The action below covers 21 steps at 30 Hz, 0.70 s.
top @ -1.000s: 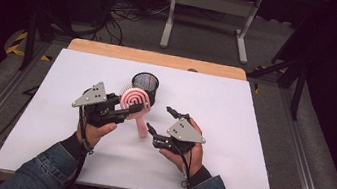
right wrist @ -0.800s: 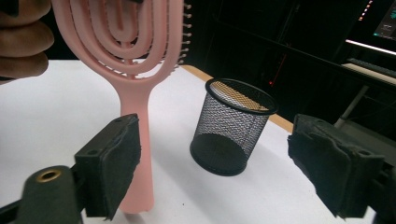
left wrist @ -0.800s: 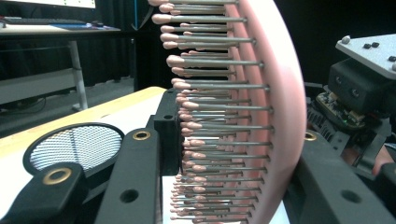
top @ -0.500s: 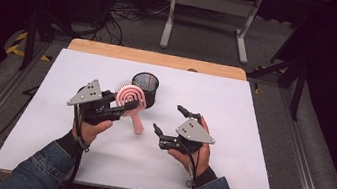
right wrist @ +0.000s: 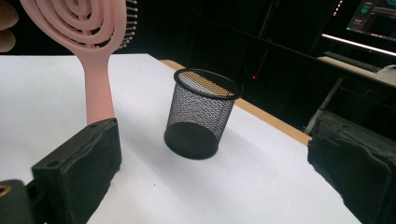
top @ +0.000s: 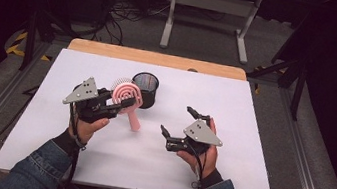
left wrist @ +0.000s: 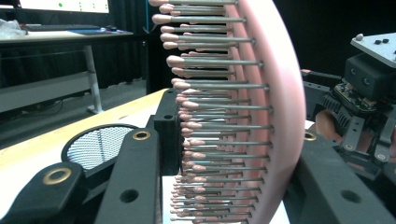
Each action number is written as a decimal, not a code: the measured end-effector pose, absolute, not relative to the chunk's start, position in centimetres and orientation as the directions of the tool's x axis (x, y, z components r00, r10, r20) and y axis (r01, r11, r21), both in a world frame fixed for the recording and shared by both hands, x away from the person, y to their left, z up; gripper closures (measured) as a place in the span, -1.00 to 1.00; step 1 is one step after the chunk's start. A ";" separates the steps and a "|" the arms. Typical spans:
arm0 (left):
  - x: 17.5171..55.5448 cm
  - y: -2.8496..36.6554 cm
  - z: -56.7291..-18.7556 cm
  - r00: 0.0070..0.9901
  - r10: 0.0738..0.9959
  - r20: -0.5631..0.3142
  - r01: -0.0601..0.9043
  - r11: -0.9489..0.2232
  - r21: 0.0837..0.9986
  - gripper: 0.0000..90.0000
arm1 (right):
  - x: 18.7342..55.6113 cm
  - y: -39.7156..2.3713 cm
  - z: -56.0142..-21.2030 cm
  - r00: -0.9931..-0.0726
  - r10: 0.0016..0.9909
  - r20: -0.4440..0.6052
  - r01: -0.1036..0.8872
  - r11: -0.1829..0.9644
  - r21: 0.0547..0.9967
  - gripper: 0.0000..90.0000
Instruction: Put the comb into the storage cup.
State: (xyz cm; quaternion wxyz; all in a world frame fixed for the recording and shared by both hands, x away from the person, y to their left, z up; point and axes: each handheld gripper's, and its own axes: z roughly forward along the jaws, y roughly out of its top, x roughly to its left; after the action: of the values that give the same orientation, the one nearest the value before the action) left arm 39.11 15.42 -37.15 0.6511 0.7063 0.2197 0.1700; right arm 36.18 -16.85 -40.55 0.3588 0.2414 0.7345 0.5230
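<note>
While the left gripper point(top: 122, 104) clamps the pink hairbrush point(top: 127, 99) above the white table point(top: 254, 117), the right gripper's point(top: 180, 121) jaws, just opening, stand empty.

Bright overhead light on the white table point(top: 251, 137) — dark room all round. Soft shadows under the pink brush point(top: 127, 99); bristles sharp beside the left fingers, background hazy.

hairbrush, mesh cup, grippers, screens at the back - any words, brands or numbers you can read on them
No readable text in these views.
Pink hairbrush: no print shows.
Black mesh cup: plain, no label.
Left gripper and right gripper: no markings show.
Screens in the background: lit lines, too small and blurred to read.
</note>
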 end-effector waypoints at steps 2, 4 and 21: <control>39.1 15.6 -37.1 0.844 0.534 -0.047 0.089 -0.054 0.995 0.39 | 36.1 -17.1 -40.6 -0.620 0.736 -0.273 -0.020 0.332 0.943 -0.93; 39.1 15.8 -37.0 0.842 0.538 -0.046 0.087 -0.051 0.995 0.39 | 36.1 -17.4 -40.6 -0.611 0.742 -0.276 -0.017 0.337 0.941 -0.93; 39.3 17.3 -36.3 0.816 0.576 -0.034 0.066 -0.034 0.997 0.39 | 35.4 -19.8 -41.3 -0.577 0.773 -0.264 0.005 0.327 0.945 -0.91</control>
State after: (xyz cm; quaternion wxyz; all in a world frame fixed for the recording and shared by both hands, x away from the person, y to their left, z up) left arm 39.32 17.31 -36.26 0.6551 0.6921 0.2319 0.1949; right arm 35.40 -19.76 -41.35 0.3731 0.2685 0.7240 0.5144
